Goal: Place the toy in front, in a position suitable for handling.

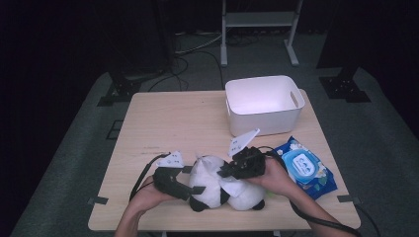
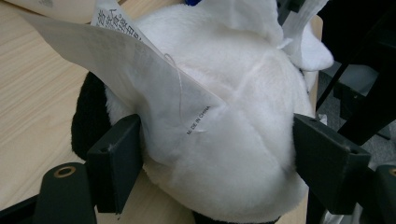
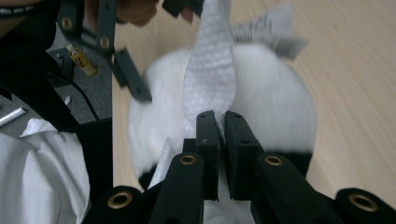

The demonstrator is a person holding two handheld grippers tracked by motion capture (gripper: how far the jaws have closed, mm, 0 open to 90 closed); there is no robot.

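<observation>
- Two grippers work one plush panda toy (image 1: 222, 187), which lies at the near edge of the wooden table (image 1: 168, 123), between the person's hands.
- Left gripper (image 1: 190, 190) — jaws spread wide around the toy's white body, one pad at each flank; in the left gripper view the left pad (image 2: 114, 161) sits against the fur and the paper tag (image 2: 140, 74), the right pad (image 2: 327, 161) at the fur's edge. Firm press or mere contact: cannot tell.
- Right gripper (image 3: 222, 133) — jaws pressed together, pinching a white wet wipe (image 3: 210, 70) that lies up over the toy's back. Judged step: wiping the plush while the other side braces it.
- Wipes pack (image 1: 306, 170) sits just beside the right hand (image 1: 276, 177); white bin (image 1: 264, 103) stands well apart at the far side.
- Risks, as judged:
  - loose brace on soft fur — a wiping stroke could roll or drag the toy toward the near table edge.
  - the wipe is held by a thin pinch; friction on the pile could pull it free.
  - the paper tag lies under the left pad and near the wipe — it may crease, tear or get wet.
  - the trailing cable and the right hand crowd the pack; a wide stroke could nudge it.
</observation>
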